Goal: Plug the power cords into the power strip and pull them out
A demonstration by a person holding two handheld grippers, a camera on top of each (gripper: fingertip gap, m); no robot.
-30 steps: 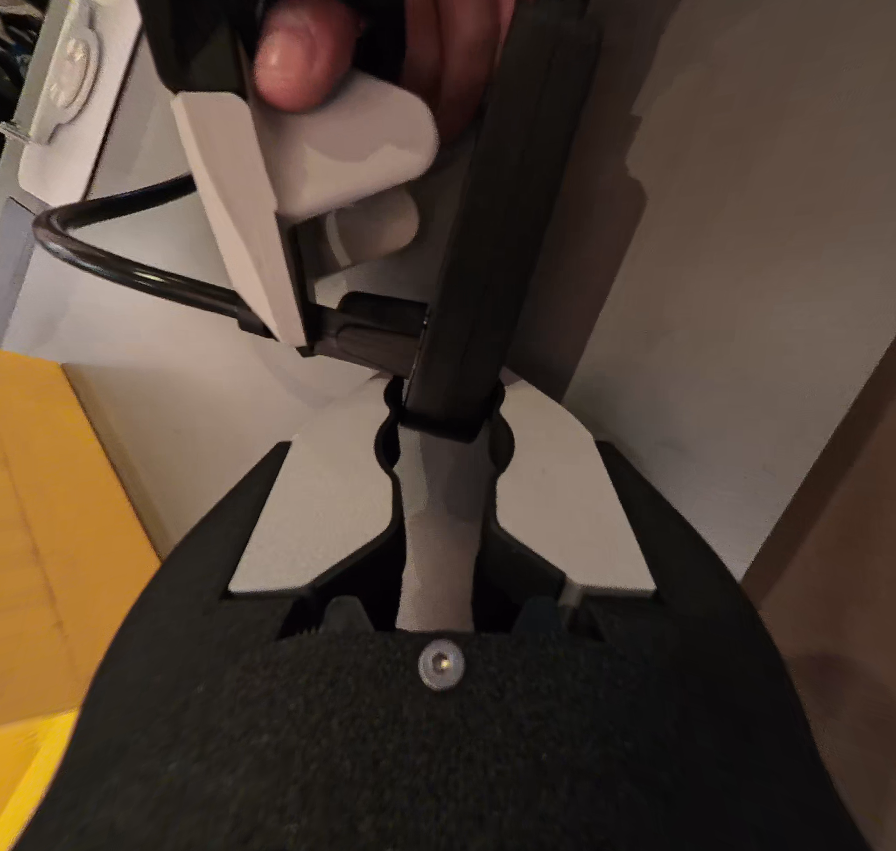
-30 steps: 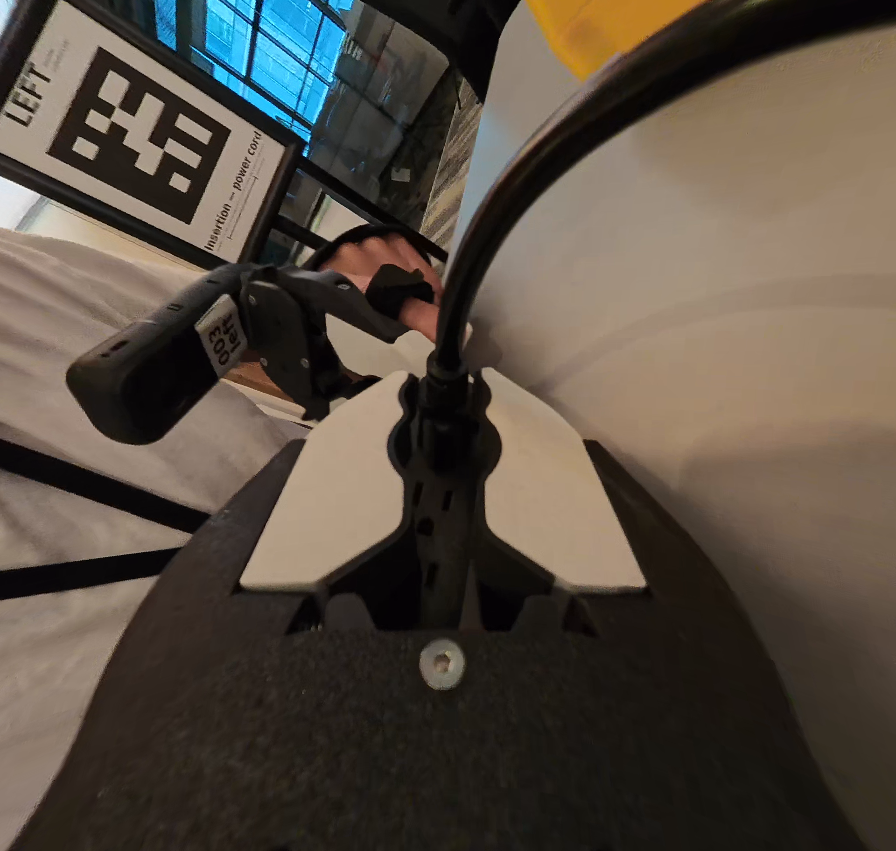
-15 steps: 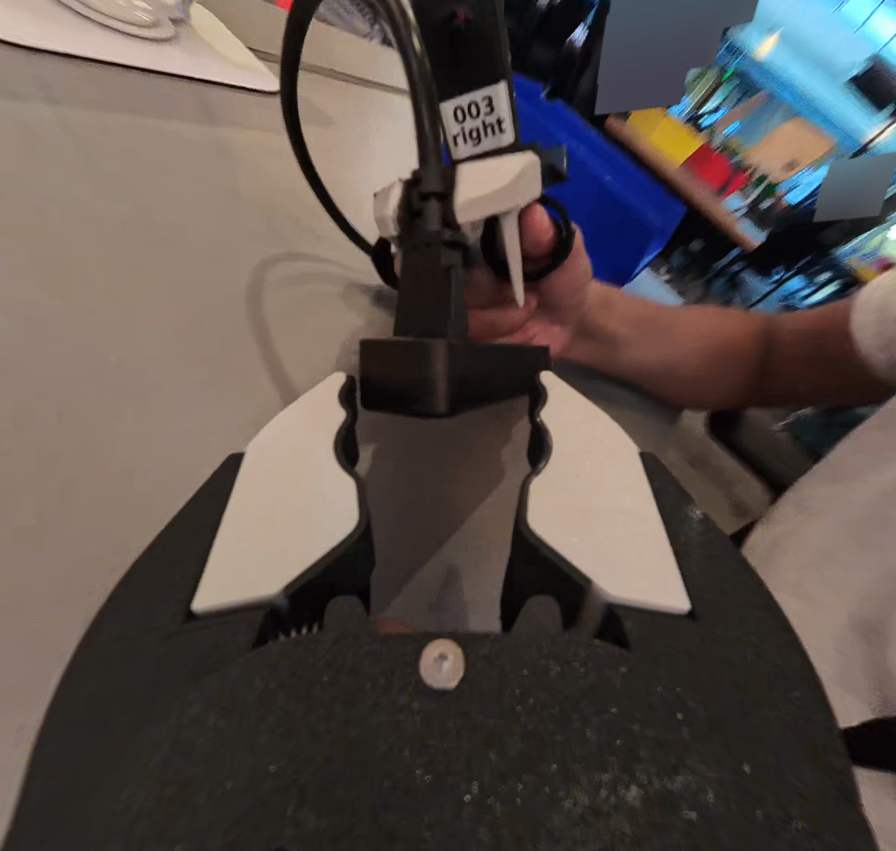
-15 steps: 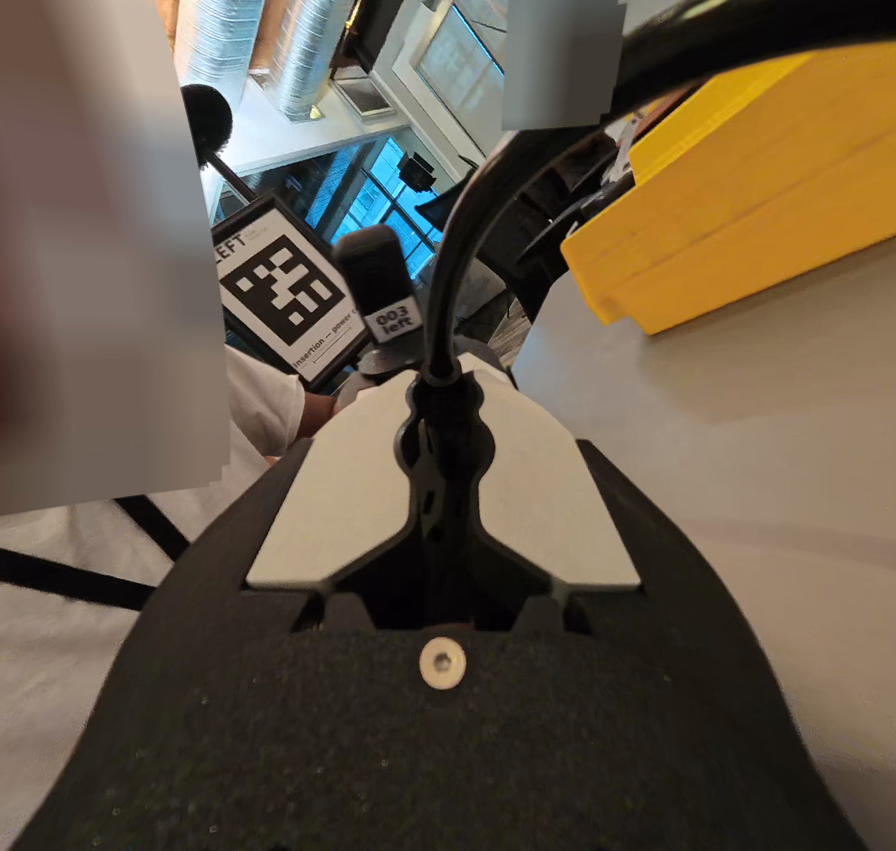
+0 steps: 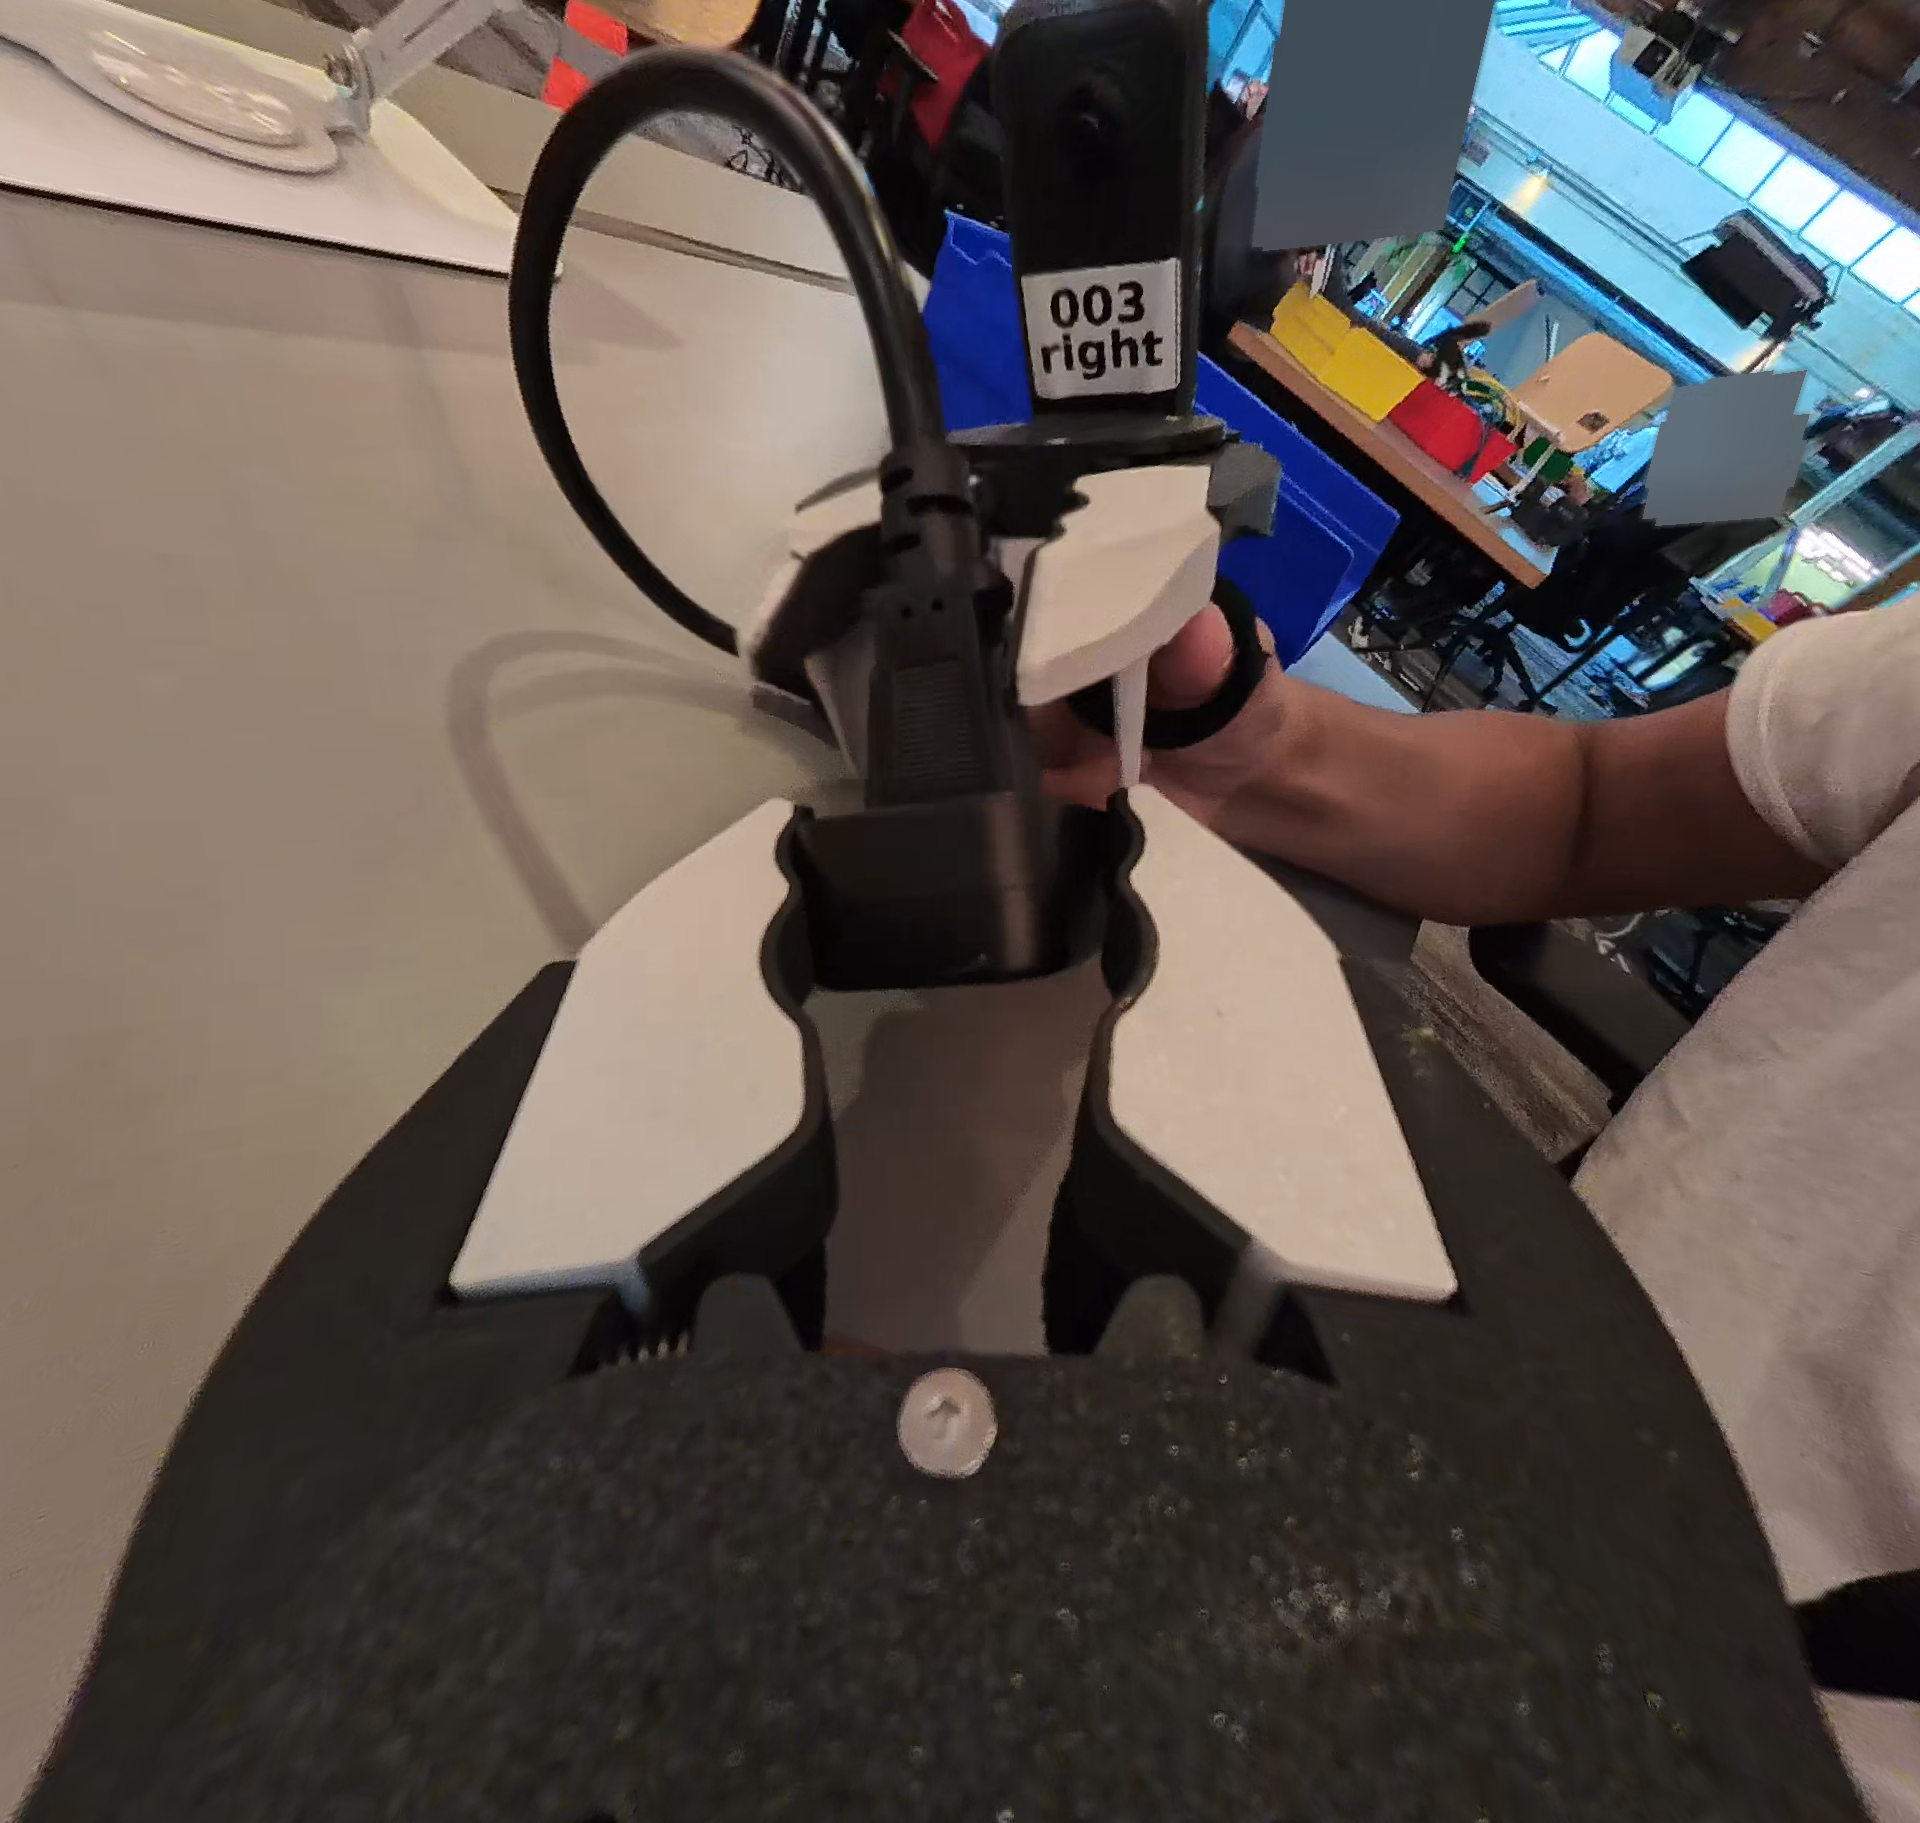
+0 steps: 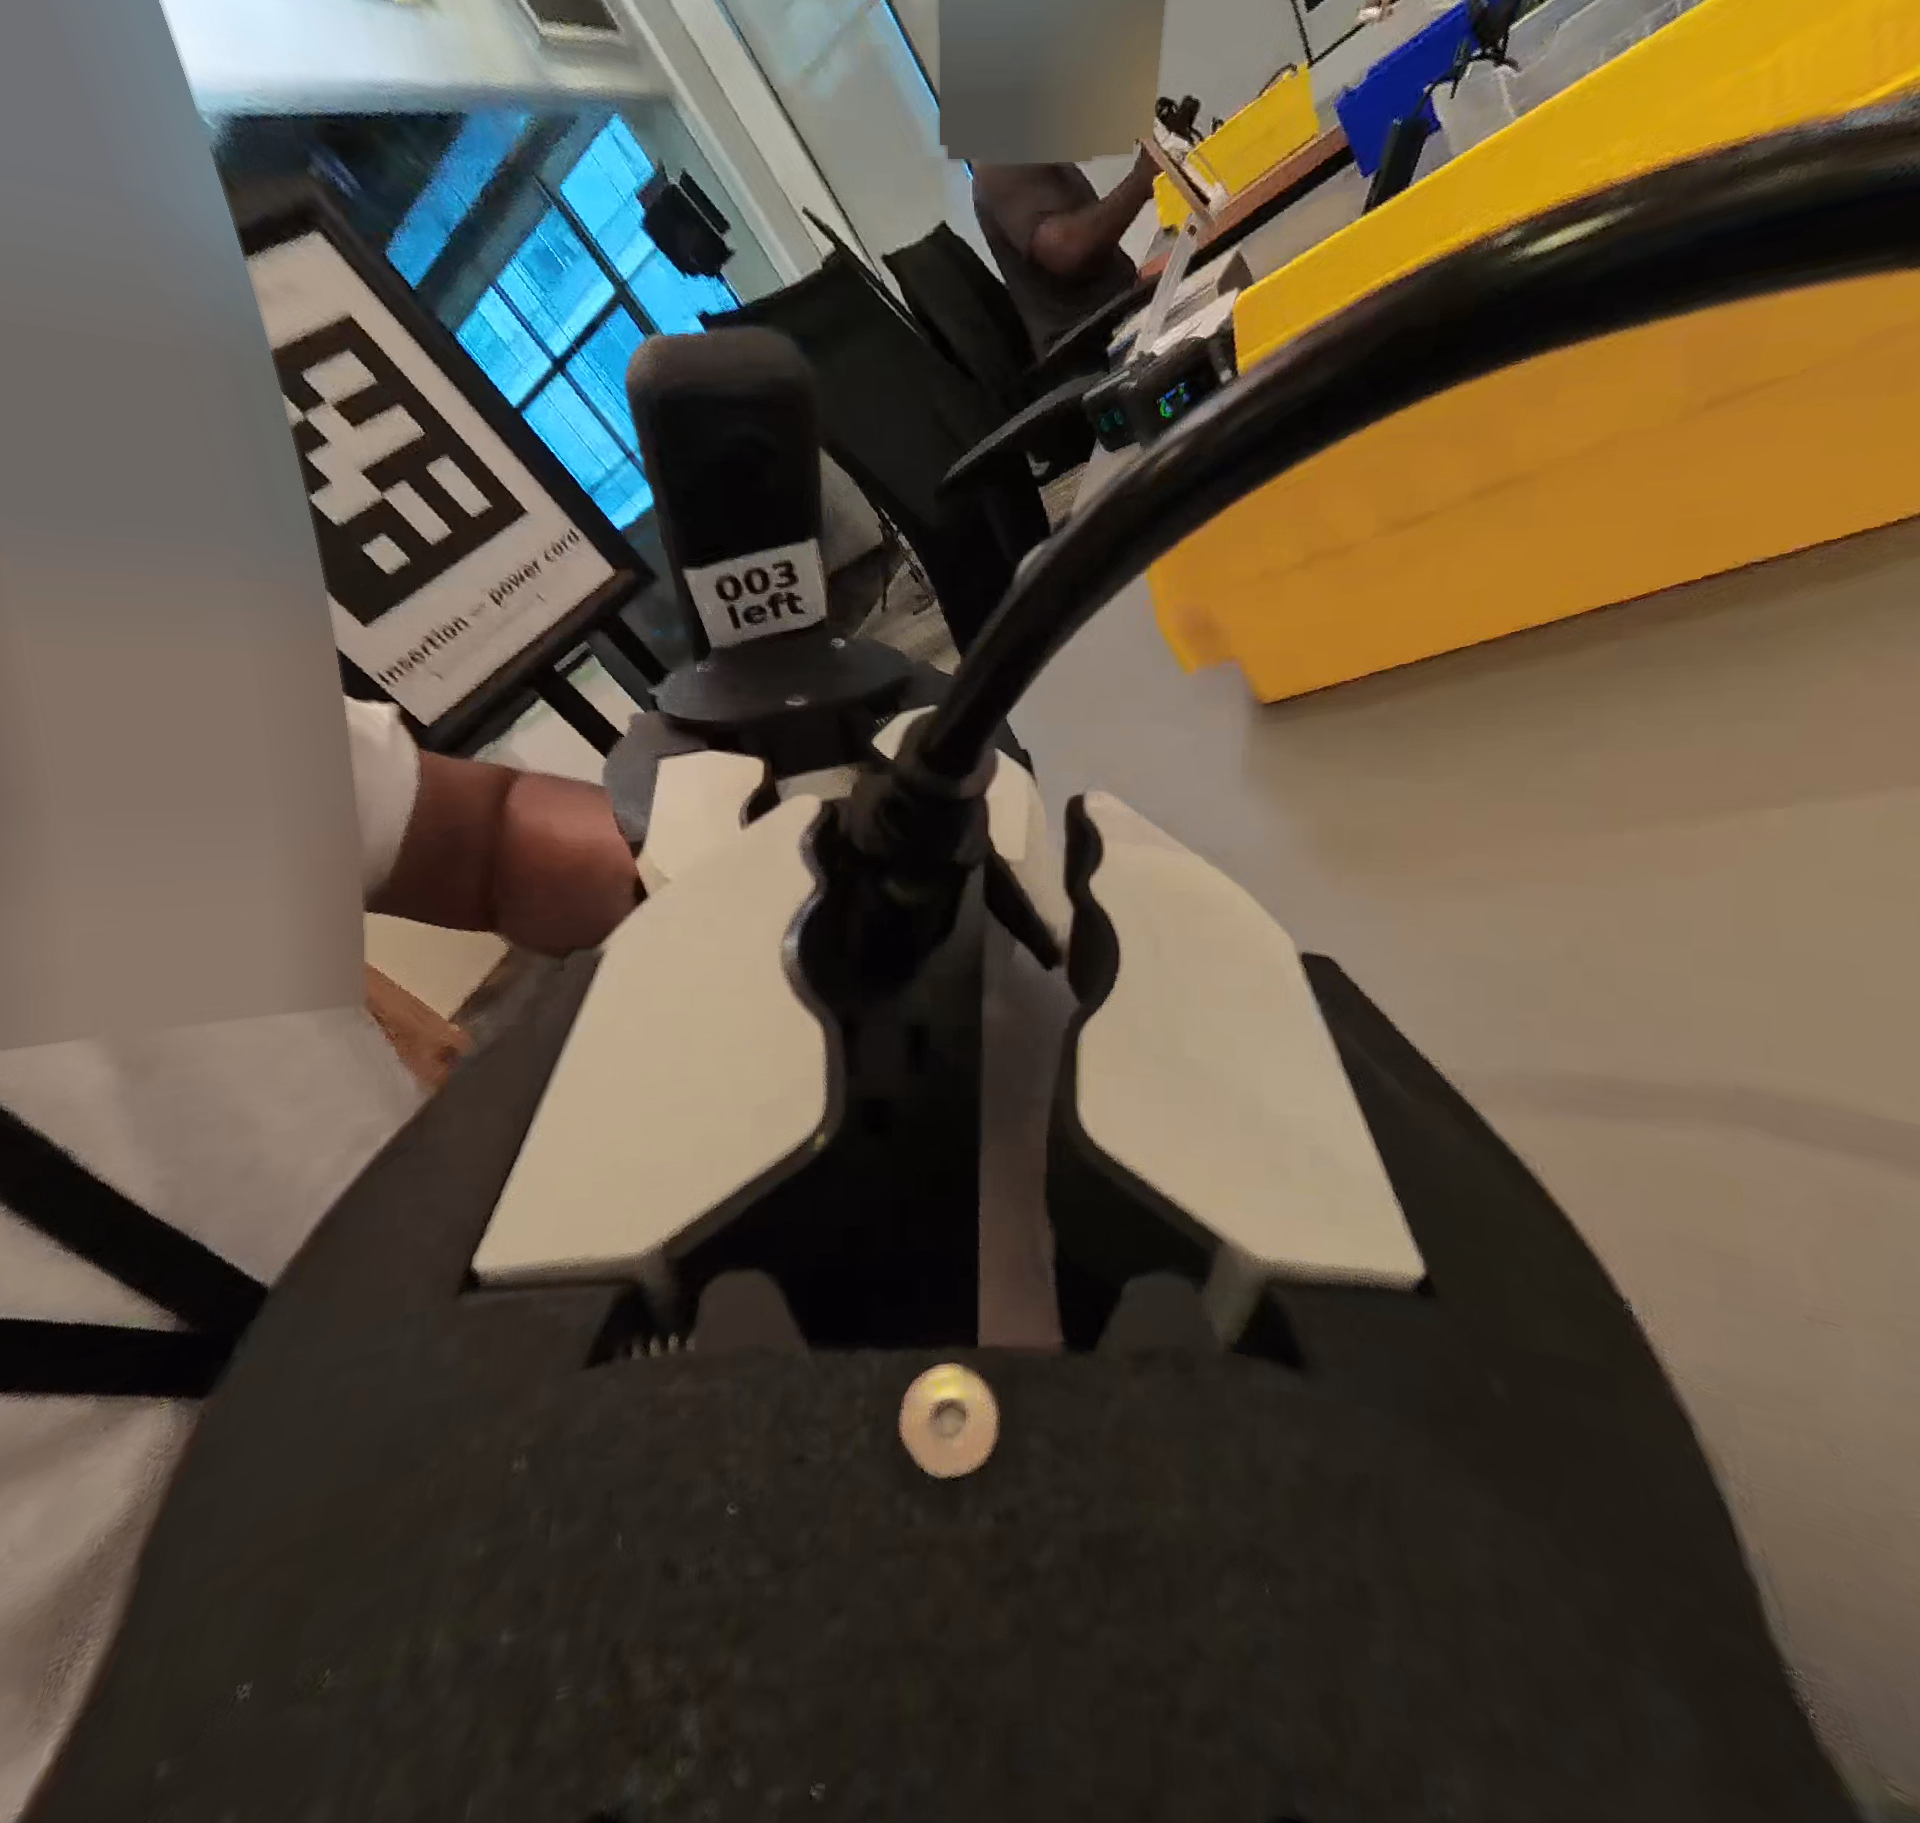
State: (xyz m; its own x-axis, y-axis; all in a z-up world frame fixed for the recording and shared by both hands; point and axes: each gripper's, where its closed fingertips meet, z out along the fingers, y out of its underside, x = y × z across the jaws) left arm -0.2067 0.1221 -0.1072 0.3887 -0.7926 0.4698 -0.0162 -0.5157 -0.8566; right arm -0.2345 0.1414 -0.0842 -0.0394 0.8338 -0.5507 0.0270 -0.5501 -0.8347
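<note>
My left gripper (image 5: 951, 838) is shut on the end of a black power strip (image 5: 925, 900) and holds it above the grey table (image 5: 260, 734). A black plug (image 5: 935, 693) sits in the strip's far face, and its cord (image 5: 582, 339) loops up and left. My right gripper (image 6: 940, 817) faces it from the other side, also in the left wrist view (image 5: 935, 610). Its jaws stand apart: the plug (image 6: 894, 900) rests against the left finger, with a gap to the right finger (image 6: 1174, 994).
A yellow bin (image 6: 1558, 485) stands on the table to the right. A framed sign with a black-and-white marker (image 6: 416, 485) stands behind. A blue bin (image 5: 1278, 516) and a white stand (image 5: 208, 100) sit at the table's far side. A person's arm (image 5: 1455, 817) comes in from the right.
Both grippers have turned and come closer, facing each other. The right gripper, shut on the plug before, has opened off it. The left still holds the strip.
</note>
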